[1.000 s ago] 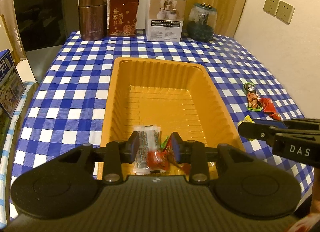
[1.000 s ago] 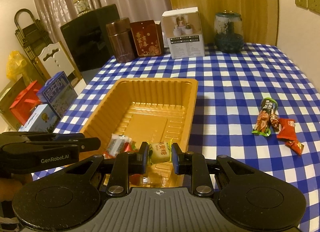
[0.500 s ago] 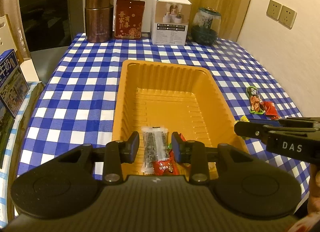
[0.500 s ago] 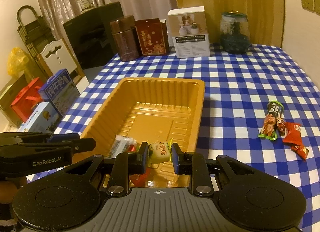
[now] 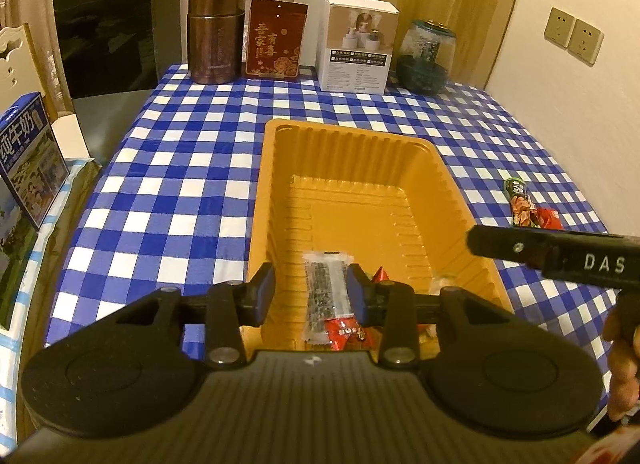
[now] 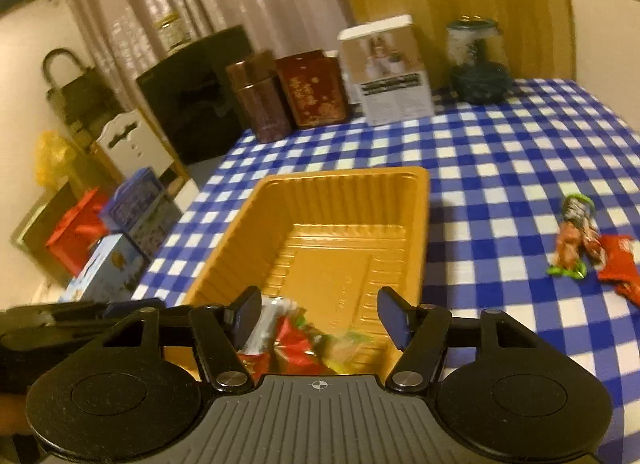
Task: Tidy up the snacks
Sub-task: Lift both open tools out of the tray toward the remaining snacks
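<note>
The orange tray (image 5: pixel 276 200) lies on the blue checked tablecloth. At its near end lie a clear packet of dark snack (image 5: pixel 326 288) and a red packet (image 5: pixel 348 334). My left gripper (image 5: pixel 310 288) hovers over them with its jaws opening a little; the clear packet shows in the gap below, and the pads are not pressing on it. My right gripper (image 6: pixel 320 316) is over the same end, its jaws opening wide and holding nothing. A blurred yellow candy (image 6: pixel 348 344) lies beneath it among red wrappers. A green packet (image 6: pixel 572 240) and a red packet (image 6: pixel 618 264) lie on the cloth to the right.
Along the table's far edge stand a brown canister (image 5: pixel 216 36), a red box (image 5: pixel 274 40), a white box (image 5: pixel 358 48) and a glass jar (image 5: pixel 426 56). A black panel (image 5: pixel 108 24) and milk cartons (image 5: pixel 28 160) stand left of the table. A wall bounds the right.
My right gripper has opened and let go of the yellow candy, which now lies in the tray. My left gripper's jaws stand slightly wider.
</note>
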Demonstrator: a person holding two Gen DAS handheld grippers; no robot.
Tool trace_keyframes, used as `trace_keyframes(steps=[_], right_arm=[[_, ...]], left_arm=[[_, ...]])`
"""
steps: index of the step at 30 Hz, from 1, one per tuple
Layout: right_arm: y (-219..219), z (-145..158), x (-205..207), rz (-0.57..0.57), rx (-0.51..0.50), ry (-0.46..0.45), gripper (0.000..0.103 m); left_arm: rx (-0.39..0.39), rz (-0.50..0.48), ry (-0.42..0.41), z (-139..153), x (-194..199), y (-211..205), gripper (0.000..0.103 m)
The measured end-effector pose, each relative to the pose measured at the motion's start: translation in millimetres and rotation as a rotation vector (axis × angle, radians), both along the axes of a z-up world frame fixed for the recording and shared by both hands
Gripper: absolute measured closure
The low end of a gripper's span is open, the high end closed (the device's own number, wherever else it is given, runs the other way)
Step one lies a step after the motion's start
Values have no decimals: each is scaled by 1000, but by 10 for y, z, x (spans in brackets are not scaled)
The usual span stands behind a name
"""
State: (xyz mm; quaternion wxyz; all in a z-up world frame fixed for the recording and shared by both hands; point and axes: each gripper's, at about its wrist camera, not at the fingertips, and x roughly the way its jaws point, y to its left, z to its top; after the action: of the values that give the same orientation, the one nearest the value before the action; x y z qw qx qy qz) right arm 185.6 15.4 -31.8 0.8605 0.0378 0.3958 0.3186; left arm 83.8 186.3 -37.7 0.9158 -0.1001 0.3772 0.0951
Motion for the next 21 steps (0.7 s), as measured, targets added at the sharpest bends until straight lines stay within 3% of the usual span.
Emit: trace_keyframes(steps=[9, 21], right_arm=[[-345, 9, -101, -99, -68, 11, 39], [-848, 158, -440, -211, -85, -10, 39]], left_arm=[[-9, -12, -1, 9, -55, -80, 62], [-14, -76, -32, 168, -140, -429, 52]])
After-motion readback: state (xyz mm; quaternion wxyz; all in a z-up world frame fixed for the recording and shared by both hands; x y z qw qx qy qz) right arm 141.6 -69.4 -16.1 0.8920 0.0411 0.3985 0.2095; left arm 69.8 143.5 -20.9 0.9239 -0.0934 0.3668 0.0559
